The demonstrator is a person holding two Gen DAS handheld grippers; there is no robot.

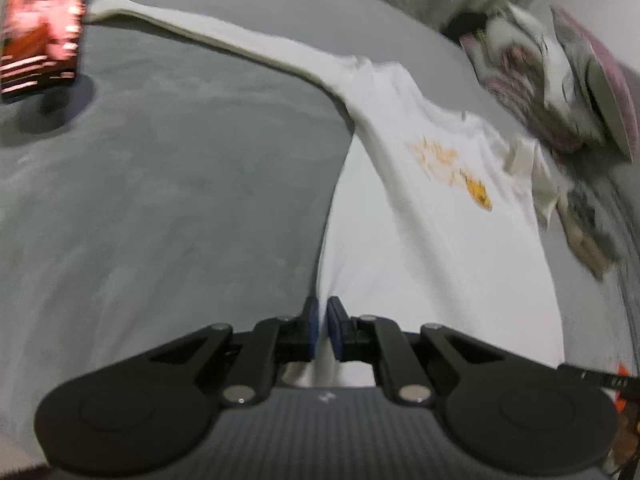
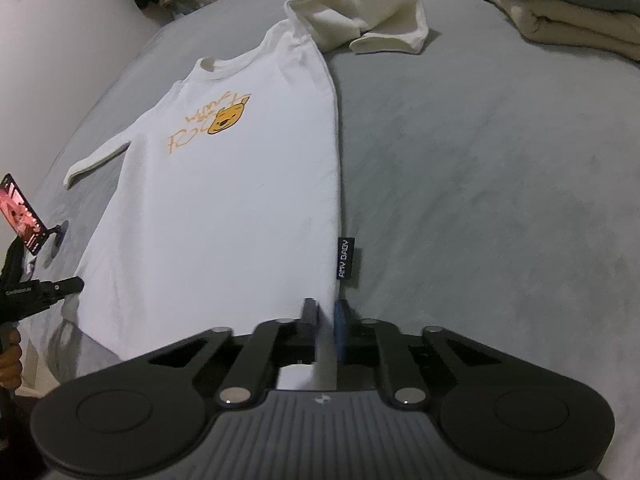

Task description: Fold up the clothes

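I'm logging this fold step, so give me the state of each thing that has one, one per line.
White long-sleeved shirt with orange bear print: spread flat, print up, bottom hem pinched at both corners.
Its sleeve on the label side: bunched up.
Its other sleeve: stretched out flat.
Left gripper: shut on the hem.
Right gripper: shut on the hem.
Phone on black stand: screen lit.
Beige and grey clothes pile: folded, stacked.

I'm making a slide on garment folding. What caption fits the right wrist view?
Right gripper shut on the hem corner of a white long-sleeved shirt spread on a grey bed.
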